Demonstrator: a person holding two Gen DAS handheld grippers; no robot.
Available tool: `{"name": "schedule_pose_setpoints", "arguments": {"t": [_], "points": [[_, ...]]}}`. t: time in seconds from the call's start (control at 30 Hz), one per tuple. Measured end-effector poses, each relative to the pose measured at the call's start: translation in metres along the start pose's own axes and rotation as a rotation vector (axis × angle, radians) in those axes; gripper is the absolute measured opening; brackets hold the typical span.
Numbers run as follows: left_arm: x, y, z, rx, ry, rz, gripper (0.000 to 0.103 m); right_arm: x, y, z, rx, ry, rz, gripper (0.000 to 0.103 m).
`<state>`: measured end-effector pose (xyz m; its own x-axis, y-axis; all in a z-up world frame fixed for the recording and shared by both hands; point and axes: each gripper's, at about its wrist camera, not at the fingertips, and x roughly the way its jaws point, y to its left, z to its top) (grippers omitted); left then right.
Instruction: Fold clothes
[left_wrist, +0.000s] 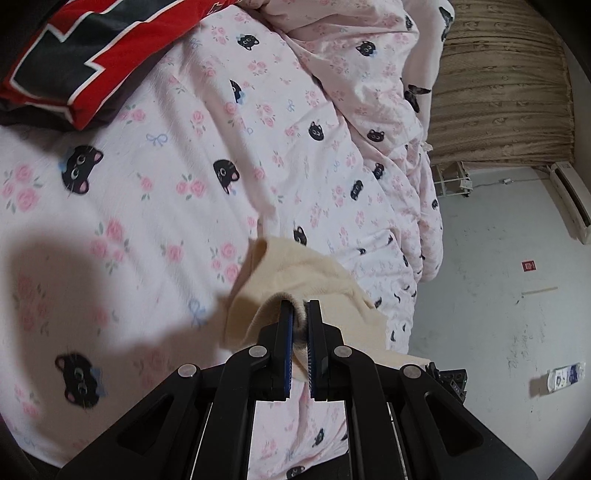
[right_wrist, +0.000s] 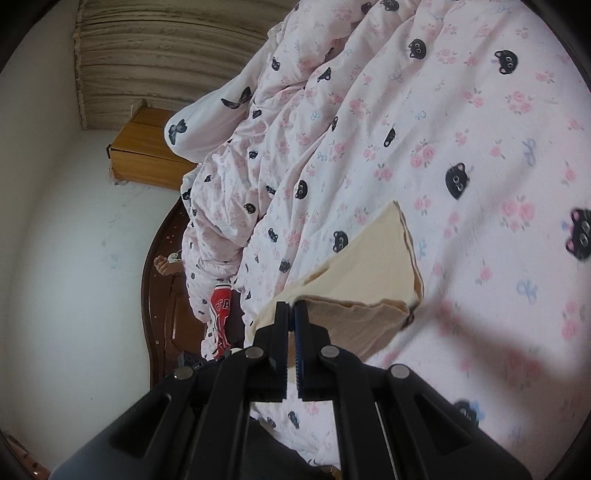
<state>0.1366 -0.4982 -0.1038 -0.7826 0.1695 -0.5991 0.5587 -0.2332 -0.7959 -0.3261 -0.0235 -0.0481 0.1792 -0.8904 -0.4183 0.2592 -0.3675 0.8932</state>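
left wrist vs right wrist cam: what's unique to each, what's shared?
Left wrist only: red, black and white garment, wall air conditioner, white packet on the floor. Right wrist only: wooden cabinet, dark wooden bed frame. Both: cat-print bedding, beige curtain, and the cream cloth clamped in the shut jaws of the left gripper and right gripper.

Cloth (left_wrist: 295, 273) above the bedsheet (left_wrist: 166, 206), folded garment (left_wrist: 74, 55) beyond it, rumpled quilt (left_wrist: 388, 110) alongside.

A pink cat-print duvet (left_wrist: 207, 155) covers the bed, with a wooden nightstand (right_wrist: 147, 155) beside beige curtains (left_wrist: 502, 85).
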Motion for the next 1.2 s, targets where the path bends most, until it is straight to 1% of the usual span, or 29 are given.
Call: {"name": "schedule_pose_setpoints", "arguments": {"t": [0.13,0.23,0.33,0.43,0.63,0.8,0.93,1.0,1.07,1.1,1.13,1.2], "points": [[0.015,0.008,0.016,-0.029,-0.003,0.009,0.005,0.018,-0.014,0.019,0.033,0.003,-0.025,0.003],[0.026,0.016,0.025,-0.044,-0.003,0.029,0.005,0.032,-0.027,0.03,0.062,0.003,-0.052,0.003],[0.037,0.025,0.03,-0.066,-0.002,0.03,0.005,0.046,-0.041,0.038,0.091,0.001,-0.08,0.003],[0.042,0.03,0.032,-0.064,-0.005,0.032,0.005,0.058,-0.053,0.043,0.113,-0.003,-0.105,0.004],[0.047,0.037,0.036,-0.059,-0.036,-0.017,0.005,0.081,-0.069,0.051,0.119,-0.008,-0.181,0.004],[0.048,0.04,0.037,-0.051,-0.052,-0.034,0.006,0.09,-0.076,0.06,0.115,-0.027,-0.2,0.004],[0.048,0.044,0.039,-0.081,-0.06,-0.058,0.007,0.099,-0.078,0.064,0.098,-0.04,-0.229,0.004],[0.046,0.043,0.04,-0.085,-0.062,-0.071,0.008,0.099,-0.072,0.064,0.065,-0.055,-0.256,0.005],[0.043,0.042,0.042,-0.085,-0.071,-0.093,0.011,0.097,-0.063,0.065,0.02,-0.08,-0.294,0.013],[0.041,0.041,0.043,-0.084,-0.077,-0.104,0.015,0.094,-0.058,0.065,-0.003,-0.1,-0.313,0.029],[0.039,0.038,0.044,-0.076,-0.086,-0.113,0.017,0.09,-0.054,0.065,-0.024,-0.119,-0.329,0.042],[0.033,0.034,0.047,-0.054,-0.115,-0.121,0.023,0.085,-0.042,0.064,-0.084,-0.153,-0.362,0.043]]}}
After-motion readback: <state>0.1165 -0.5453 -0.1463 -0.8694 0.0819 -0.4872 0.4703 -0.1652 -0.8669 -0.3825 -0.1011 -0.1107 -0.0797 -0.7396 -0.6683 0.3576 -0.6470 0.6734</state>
